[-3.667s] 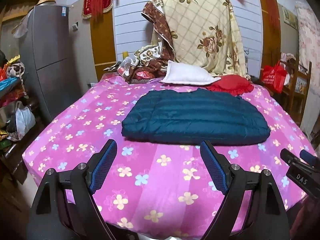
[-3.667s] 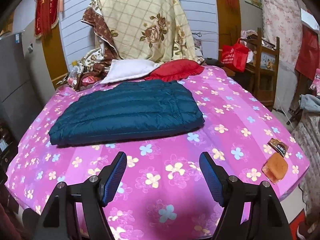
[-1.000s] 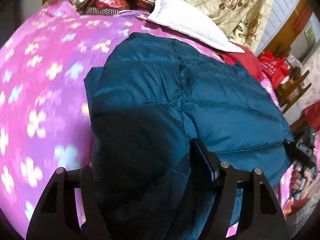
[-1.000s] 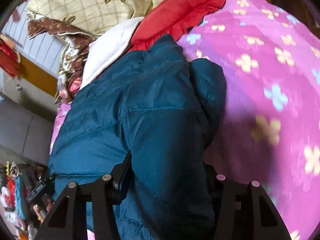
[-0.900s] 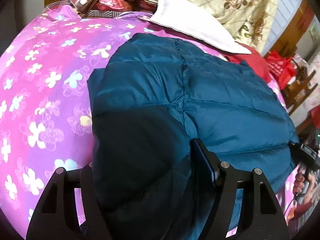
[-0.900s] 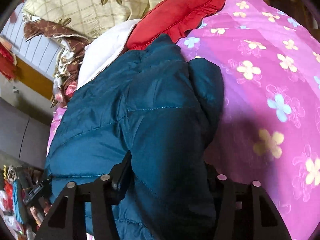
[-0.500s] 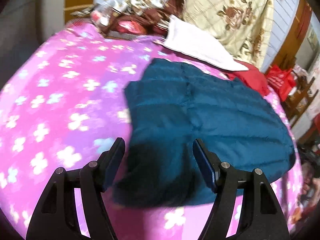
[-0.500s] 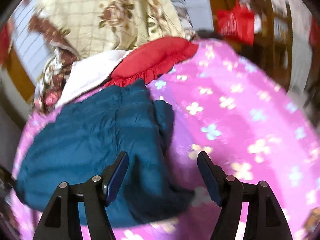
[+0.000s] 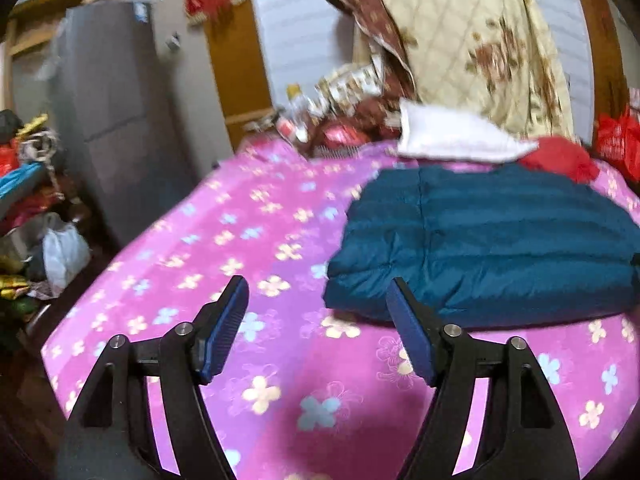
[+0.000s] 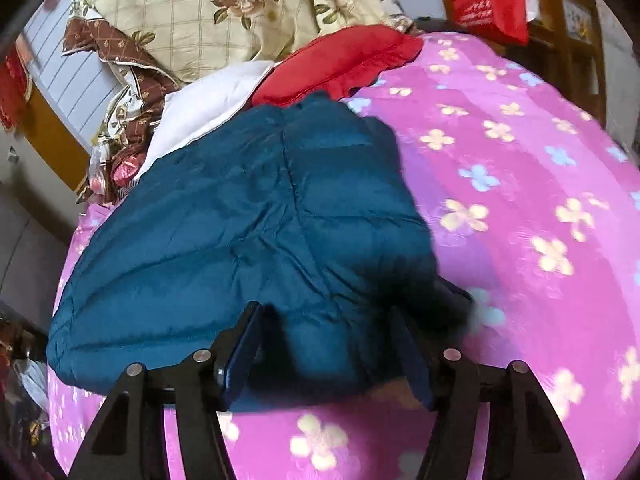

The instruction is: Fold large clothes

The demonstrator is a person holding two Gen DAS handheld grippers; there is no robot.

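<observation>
A teal quilted down jacket [image 9: 480,240] lies folded on the pink flowered bedspread [image 9: 260,248]; it also shows in the right wrist view [image 10: 240,220]. My left gripper [image 9: 316,312] is open and empty, hovering over the bedspread just left of the jacket's near corner. My right gripper [image 10: 324,336] is open, with the jacket's near edge lying between its jaws; the fingertips are partly hidden by the fabric.
A white pillow [image 9: 452,136], a red cushion [image 10: 340,60] and a cream floral quilt [image 10: 224,4] are piled at the bed's far end. A grey fridge [image 9: 108,104] and clutter stand left of the bed. A red bag [image 10: 488,4] hangs at the right.
Both grippers held jacket fabric a second ago and have let it go. The left gripper pulled back to the left off the jacket. The right one stays at the jacket's edge.
</observation>
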